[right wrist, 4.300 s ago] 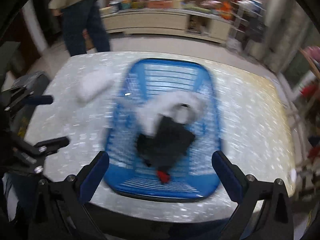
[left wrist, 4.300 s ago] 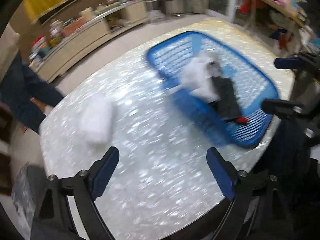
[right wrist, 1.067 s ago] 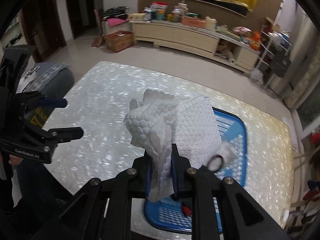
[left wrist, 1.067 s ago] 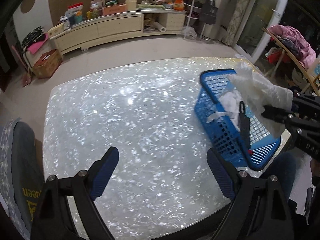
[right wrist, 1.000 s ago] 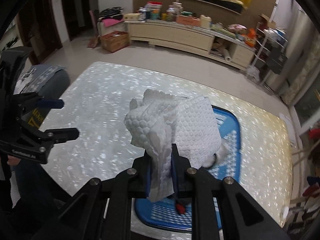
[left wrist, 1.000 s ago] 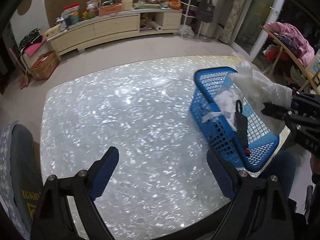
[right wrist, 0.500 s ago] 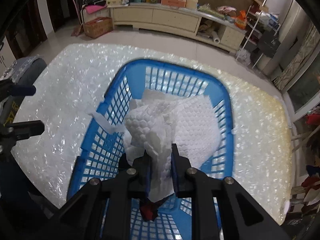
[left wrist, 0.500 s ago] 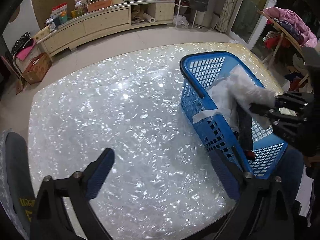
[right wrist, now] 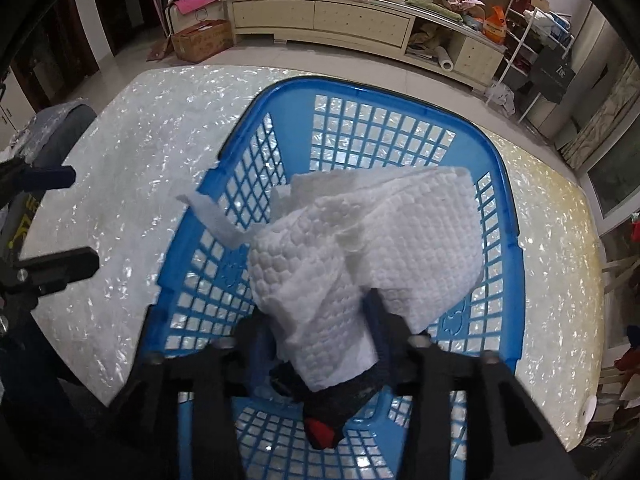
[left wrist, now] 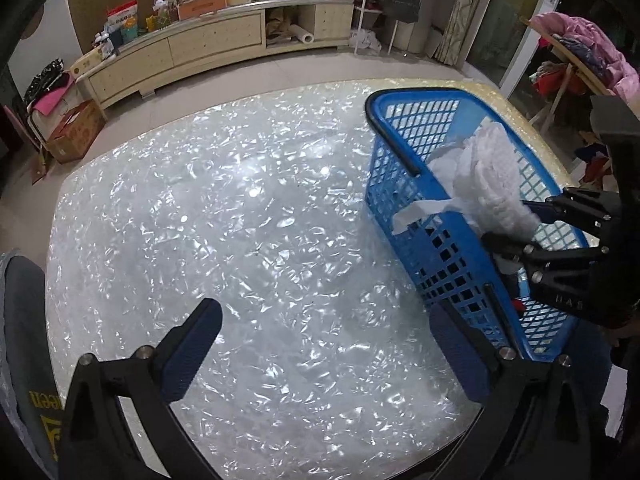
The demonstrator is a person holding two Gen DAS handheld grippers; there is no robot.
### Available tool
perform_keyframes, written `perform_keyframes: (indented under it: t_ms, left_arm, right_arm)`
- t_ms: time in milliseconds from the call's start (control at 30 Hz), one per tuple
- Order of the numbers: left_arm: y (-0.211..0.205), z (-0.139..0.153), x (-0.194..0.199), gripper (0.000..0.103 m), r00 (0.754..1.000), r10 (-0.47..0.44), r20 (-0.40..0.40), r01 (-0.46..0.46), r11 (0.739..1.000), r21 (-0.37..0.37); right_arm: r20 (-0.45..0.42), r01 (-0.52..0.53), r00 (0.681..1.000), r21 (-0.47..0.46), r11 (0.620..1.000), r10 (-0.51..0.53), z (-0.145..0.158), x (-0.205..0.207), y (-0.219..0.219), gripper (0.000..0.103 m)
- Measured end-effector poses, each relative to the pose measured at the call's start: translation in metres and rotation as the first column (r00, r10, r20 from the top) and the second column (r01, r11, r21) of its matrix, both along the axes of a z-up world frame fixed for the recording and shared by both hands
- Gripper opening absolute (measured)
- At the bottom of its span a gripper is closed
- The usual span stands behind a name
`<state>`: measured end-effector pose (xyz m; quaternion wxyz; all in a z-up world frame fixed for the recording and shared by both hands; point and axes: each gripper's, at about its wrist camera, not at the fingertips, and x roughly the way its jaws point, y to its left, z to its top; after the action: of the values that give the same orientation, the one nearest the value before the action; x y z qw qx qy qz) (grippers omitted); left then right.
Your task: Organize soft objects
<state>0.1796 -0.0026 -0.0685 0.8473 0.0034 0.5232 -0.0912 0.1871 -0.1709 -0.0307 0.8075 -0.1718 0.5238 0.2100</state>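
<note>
Lowering a white cloth (right wrist: 360,248) pinched in my right gripper (right wrist: 320,332) into the blue basket (right wrist: 500,184), my left gripper (left wrist: 328,352) spread idle over the table (left wrist: 200,200), I risked snagging its loose strip (right wrist: 212,216) on the rim.

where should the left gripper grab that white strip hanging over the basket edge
Grip the white strip's free end where it drapes over the blue basket's near rim, coming from the table side with the open left gripper; that end juts outward, clear of the wall.
</note>
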Motion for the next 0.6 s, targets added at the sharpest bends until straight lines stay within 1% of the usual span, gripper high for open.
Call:
perform_keyframes:
  t_ms: [67, 167, 200, 267, 300, 333, 367, 400, 433, 467, 500, 600]
  left_arm:
    - [0.000, 0.004, -0.006, 0.103, 1.000, 0.006, 0.018, -0.006, 1.000, -0.013]
    - [0.001, 0.012, -0.017, 0.103, 0.998, 0.019, 0.060, -0.018, 1.000, -0.022]
    - [0.002, 0.017, -0.022, 0.103, 0.996, 0.027, 0.085, -0.026, 1.000, -0.018]
    - [0.003, 0.028, -0.033, 0.103, 0.988, 0.047, 0.147, -0.044, 0.999, -0.021]
    - [0.005, 0.036, -0.041, 0.103, 0.979, 0.069, 0.194, -0.065, 0.998, -0.026]
    - [0.007, 0.042, -0.048, 0.103, 0.970, 0.092, 0.226, -0.087, 0.996, -0.032]
    - [0.008, 0.047, -0.053, 0.103, 0.963, 0.115, 0.243, -0.110, 0.993, -0.034]
    - [0.008, 0.054, -0.060, 0.103, 0.958, 0.135, 0.254, -0.130, 0.991, -0.036]
    - [0.008, 0.060, -0.066, 0.103, 0.954, 0.131, 0.271, -0.122, 0.991, -0.048]
    - [0.007, 0.066, -0.072, 0.103, 0.947, 0.124, 0.296, -0.112, 0.992, -0.059]
    - [0.005, 0.075, -0.081, 0.103, 0.935, 0.116, 0.335, -0.102, 0.993, -0.060]
    - [-0.004, 0.096, -0.103, 0.103, 0.901, 0.096, 0.422, -0.103, 0.995, -0.008]
  right_arm:
    - [0.009, 0.010, 1.000, 0.005, 1.000, -0.010, 0.006, -0.007, 0.001, 0.067]
    - [0.039, 0.017, 0.999, 0.016, 1.000, -0.018, 0.014, -0.022, 0.000, 0.076]
    - [0.056, 0.020, 0.998, 0.026, 0.999, -0.022, 0.021, -0.028, -0.002, 0.077]
    - [0.082, 0.034, 0.996, 0.047, 0.998, -0.038, 0.030, -0.035, -0.004, 0.089]
    - [0.096, 0.043, 0.994, 0.060, 0.997, -0.049, 0.035, -0.040, -0.007, 0.092]
    - [0.113, 0.050, 0.992, 0.074, 0.996, -0.058, 0.040, -0.046, -0.008, 0.099]
    - [0.139, 0.056, 0.988, 0.087, 0.995, -0.067, 0.046, -0.053, -0.010, 0.102]
    - [0.188, 0.065, 0.979, 0.103, 0.993, -0.084, 0.055, -0.064, -0.012, 0.102]
    - [0.220, 0.075, 0.971, 0.113, 0.991, -0.098, 0.061, -0.069, -0.014, 0.102]
    - [0.261, 0.094, 0.957, 0.144, 0.985, -0.129, 0.070, -0.079, -0.017, 0.103]
    - [0.284, 0.108, 0.946, 0.166, 0.980, -0.153, 0.077, -0.085, -0.018, 0.103]
    - [0.366, 0.145, 0.904, 0.228, 0.963, -0.222, 0.102, -0.108, -0.024, 0.103]
